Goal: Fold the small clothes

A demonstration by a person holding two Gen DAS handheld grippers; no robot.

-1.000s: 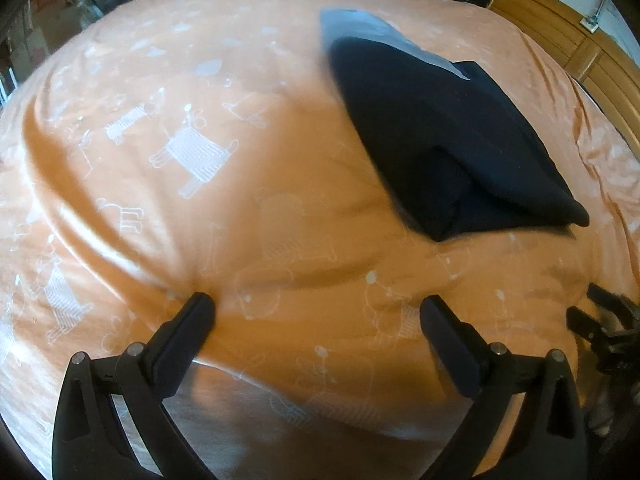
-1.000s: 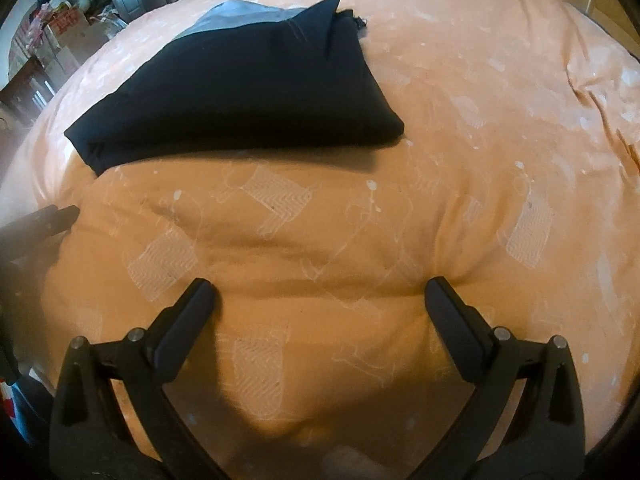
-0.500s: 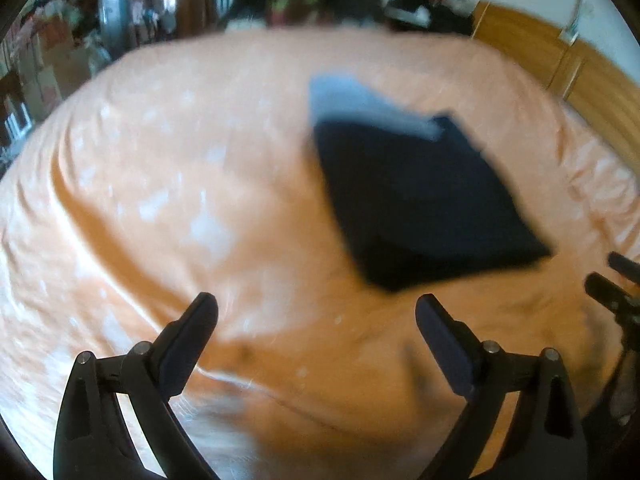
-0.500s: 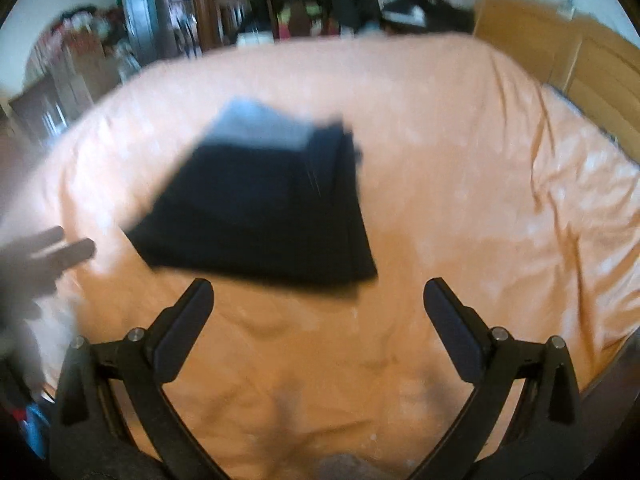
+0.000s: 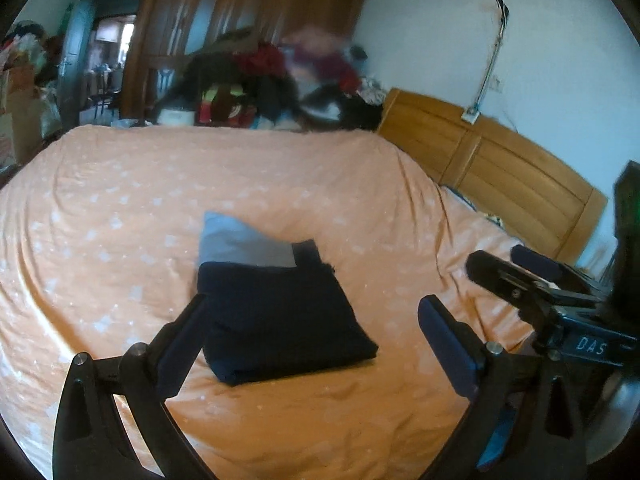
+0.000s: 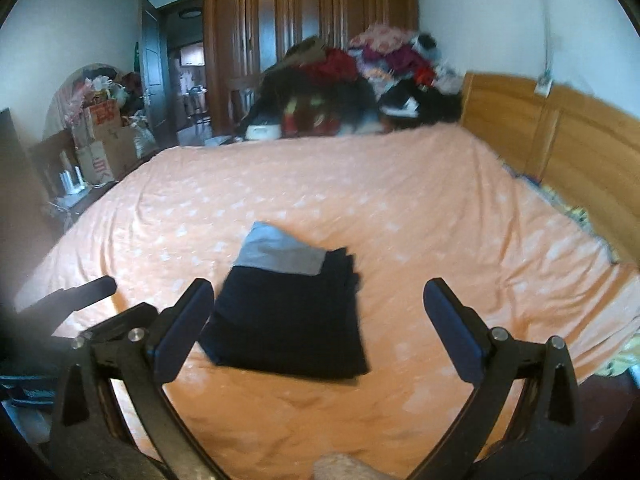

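1. The left tool (image 5: 310, 332) and right tool (image 6: 318, 320) both hang above the bed with fingers spread wide, pinching nothing.
2. The dark navy folded cloth garment with a grey band (image 5: 276, 316) lies flat on the orange patterned bedsheet (image 5: 120, 240), near the bed's front edge.
3. Risk, as I judge it: a low return pass could snag the loose top layer and spoil the fold.
4. Both tools sit side by side, tilted slightly downward towards the garment.

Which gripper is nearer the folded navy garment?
Neither clearly: left gripper and right gripper both hover open before the folded navy garment, apart from it, right gripper on its right.
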